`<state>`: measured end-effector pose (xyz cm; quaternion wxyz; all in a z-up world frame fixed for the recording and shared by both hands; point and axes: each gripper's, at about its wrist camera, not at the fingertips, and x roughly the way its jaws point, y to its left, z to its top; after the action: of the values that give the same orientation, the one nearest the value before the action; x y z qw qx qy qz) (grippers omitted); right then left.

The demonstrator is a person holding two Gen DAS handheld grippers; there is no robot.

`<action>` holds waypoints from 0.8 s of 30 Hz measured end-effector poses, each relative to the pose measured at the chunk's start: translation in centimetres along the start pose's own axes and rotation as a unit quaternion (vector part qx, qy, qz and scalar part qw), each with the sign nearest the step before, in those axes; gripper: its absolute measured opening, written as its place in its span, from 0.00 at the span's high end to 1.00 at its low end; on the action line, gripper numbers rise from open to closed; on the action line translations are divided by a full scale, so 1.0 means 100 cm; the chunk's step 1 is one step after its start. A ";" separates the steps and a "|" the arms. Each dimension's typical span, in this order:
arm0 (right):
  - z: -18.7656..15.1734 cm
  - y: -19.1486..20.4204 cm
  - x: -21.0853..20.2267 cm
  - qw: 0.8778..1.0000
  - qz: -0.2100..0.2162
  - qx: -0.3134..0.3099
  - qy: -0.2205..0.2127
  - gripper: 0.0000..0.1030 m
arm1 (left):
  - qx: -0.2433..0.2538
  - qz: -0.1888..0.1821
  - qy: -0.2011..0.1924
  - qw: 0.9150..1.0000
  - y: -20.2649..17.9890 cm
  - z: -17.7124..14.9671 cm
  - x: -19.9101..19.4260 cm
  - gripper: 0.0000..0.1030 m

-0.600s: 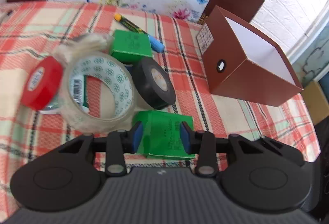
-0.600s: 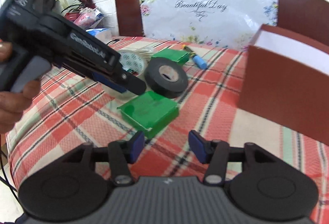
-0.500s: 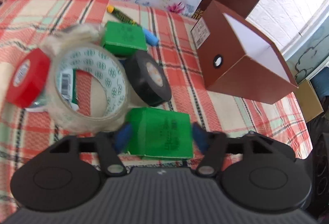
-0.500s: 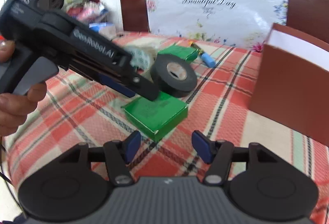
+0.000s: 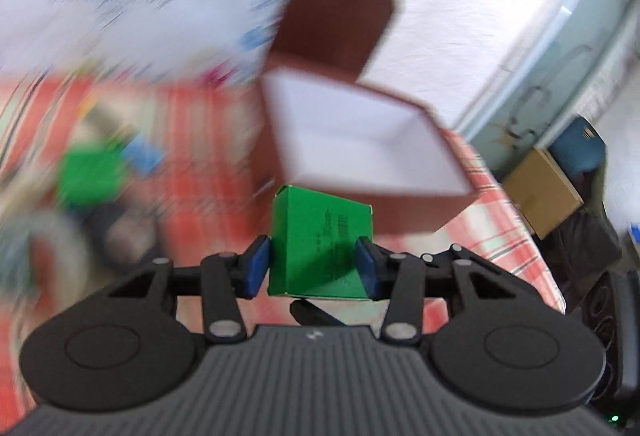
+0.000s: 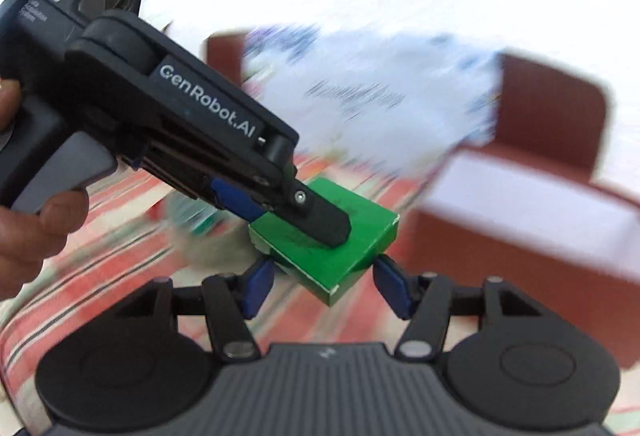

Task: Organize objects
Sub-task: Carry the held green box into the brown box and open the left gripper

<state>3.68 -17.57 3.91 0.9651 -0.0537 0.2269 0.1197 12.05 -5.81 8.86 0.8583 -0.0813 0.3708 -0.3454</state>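
My left gripper (image 5: pixel 314 267) is shut on a green box (image 5: pixel 320 248) and holds it in the air just before the near rim of the open brown box (image 5: pixel 360 140) with a white inside. In the right wrist view the left gripper (image 6: pixel 296 212) holds the green box (image 6: pixel 352 248) above my right gripper (image 6: pixel 324 282), which is open and empty; its blue pads sit to either side below the box. The brown box (image 6: pixel 540 236) stands to the right.
The background is motion-blurred. A second green box (image 5: pixel 90 172), a blue item (image 5: pixel 146 156) and tape rolls (image 5: pixel 40 248) lie on the red checked cloth (image 5: pixel 192 140) at left. Brown chairs (image 6: pixel 552 116) stand behind. A cardboard carton (image 5: pixel 544 192) sits off the table at right.
My left gripper shut on the near green box, lifted it off the cloth and swung right toward the brown box. The right gripper stayed open and now sits beneath the box.
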 end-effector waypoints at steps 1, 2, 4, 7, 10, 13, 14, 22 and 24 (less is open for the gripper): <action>0.006 -0.015 -0.007 1.000 -0.020 -0.001 -0.010 0.45 | 0.017 -0.009 -0.007 1.000 -0.014 0.010 0.009 0.52; 0.011 -0.031 -0.012 0.999 -0.040 -0.003 -0.017 0.45 | 0.028 -0.021 -0.011 0.999 -0.028 0.022 0.022 0.52; 0.020 -0.066 -0.017 0.997 -0.078 -0.003 -0.019 0.45 | 0.036 -0.044 -0.007 0.998 -0.050 0.041 0.053 0.52; 0.020 -0.123 -0.012 0.994 -0.110 0.010 -0.002 0.45 | 0.045 -0.065 0.010 0.997 -0.073 0.061 0.109 0.52; 0.013 -0.173 0.007 0.991 -0.127 0.027 0.028 0.44 | 0.049 -0.060 0.031 0.997 -0.088 0.070 0.160 0.52; 0.008 -0.207 0.030 0.989 -0.132 0.044 0.058 0.32 | 0.049 -0.027 0.045 0.997 -0.096 0.075 0.190 0.51; 0.006 -0.213 0.035 0.987 -0.140 0.047 0.061 0.22 | 0.055 -0.008 0.042 0.998 -0.097 0.076 0.193 0.51; -0.004 -0.209 0.002 0.984 -0.146 0.105 0.004 0.25 | 0.117 0.105 0.005 0.988 -0.101 0.065 0.145 0.51; -0.007 -0.198 -0.011 0.981 -0.150 0.124 -0.012 0.25 | 0.122 0.127 -0.004 0.984 -0.098 0.055 0.126 0.50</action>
<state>7.54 -37.05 4.78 0.9739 0.0342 0.2174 -0.0551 16.71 -21.99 9.33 0.9002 0.0699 0.3294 -0.2761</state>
